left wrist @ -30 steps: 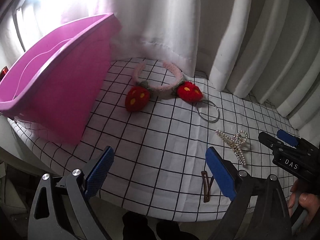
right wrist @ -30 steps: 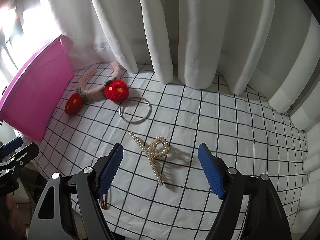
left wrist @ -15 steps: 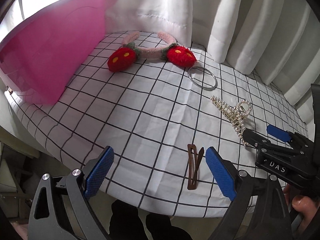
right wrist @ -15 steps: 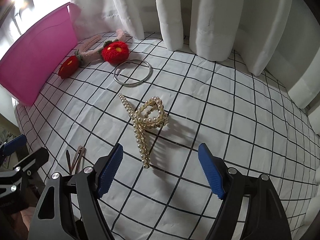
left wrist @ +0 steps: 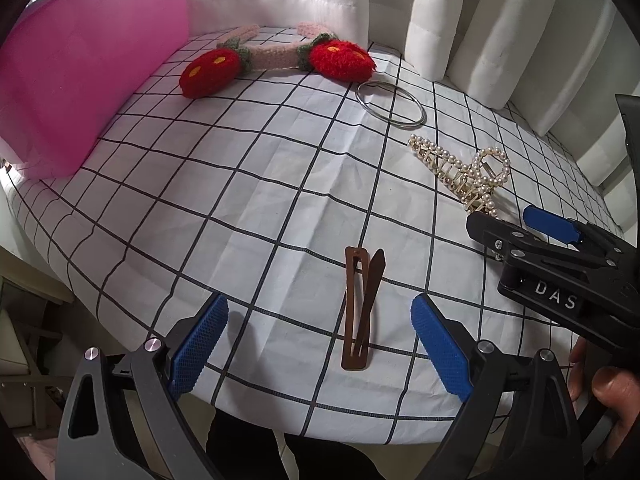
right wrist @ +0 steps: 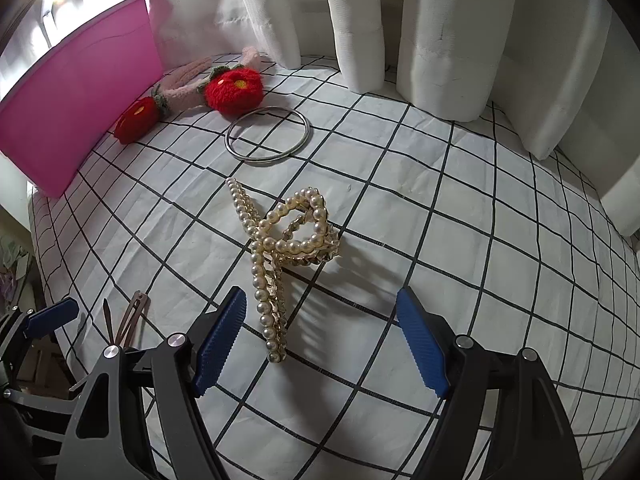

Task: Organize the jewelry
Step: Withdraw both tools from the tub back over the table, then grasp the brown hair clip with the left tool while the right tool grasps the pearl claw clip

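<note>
My left gripper (left wrist: 320,344) is open and empty, low over the table's front edge, with a brown snap hair clip (left wrist: 360,308) lying between its fingers. My right gripper (right wrist: 320,336) is open and empty, its fingers either side of the near end of a pearl claw clip (right wrist: 280,252). The pearl clip (left wrist: 464,172) also shows in the left wrist view, with the right gripper (left wrist: 516,224) just beside it. A silver bangle (right wrist: 267,141) and a pink strawberry headband (right wrist: 224,80) lie farther back.
A pink bin (left wrist: 80,80) stands at the table's left (right wrist: 76,100). The checked tablecloth (left wrist: 224,184) covers a round table whose front edge is just under my left gripper. White curtains (right wrist: 440,40) hang behind the table. The brown clip (right wrist: 130,320) lies left of my right gripper.
Both grippers have moved forward and down toward the table. The brown clip now sits between my left fingers and the pearl clip's end between my right fingers. Both stay open.
</note>
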The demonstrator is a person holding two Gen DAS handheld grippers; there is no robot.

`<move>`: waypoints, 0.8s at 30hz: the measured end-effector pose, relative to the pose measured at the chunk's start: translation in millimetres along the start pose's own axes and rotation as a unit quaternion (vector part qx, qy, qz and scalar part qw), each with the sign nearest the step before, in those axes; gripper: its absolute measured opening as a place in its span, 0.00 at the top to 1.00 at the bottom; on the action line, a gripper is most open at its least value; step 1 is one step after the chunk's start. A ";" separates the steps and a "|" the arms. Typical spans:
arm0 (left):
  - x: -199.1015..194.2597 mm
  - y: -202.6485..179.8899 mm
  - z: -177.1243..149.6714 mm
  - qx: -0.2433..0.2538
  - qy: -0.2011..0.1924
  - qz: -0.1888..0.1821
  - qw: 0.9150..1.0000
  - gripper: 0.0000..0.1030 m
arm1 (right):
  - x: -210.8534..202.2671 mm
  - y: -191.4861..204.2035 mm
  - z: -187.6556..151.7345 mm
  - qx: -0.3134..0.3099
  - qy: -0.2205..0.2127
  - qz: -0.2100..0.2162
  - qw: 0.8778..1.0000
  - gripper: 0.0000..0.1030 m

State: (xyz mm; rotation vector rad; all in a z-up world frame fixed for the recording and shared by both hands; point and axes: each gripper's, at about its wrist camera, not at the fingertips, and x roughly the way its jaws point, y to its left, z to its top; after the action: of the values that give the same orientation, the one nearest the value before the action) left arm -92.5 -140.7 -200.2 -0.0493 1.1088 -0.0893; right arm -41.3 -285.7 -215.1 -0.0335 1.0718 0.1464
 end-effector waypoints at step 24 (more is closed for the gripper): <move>14.4 -19.6 2.5 0.007 -0.043 0.047 0.998 0.12 | 18.2 6.6 16.0 -0.045 -0.031 -0.007 0.998 0.28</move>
State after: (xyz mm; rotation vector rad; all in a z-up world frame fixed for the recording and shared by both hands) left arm -84.8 -161.6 -210.2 0.0112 1.0238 -0.0110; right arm -19.7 -275.7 -223.1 -0.1178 1.0015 0.1821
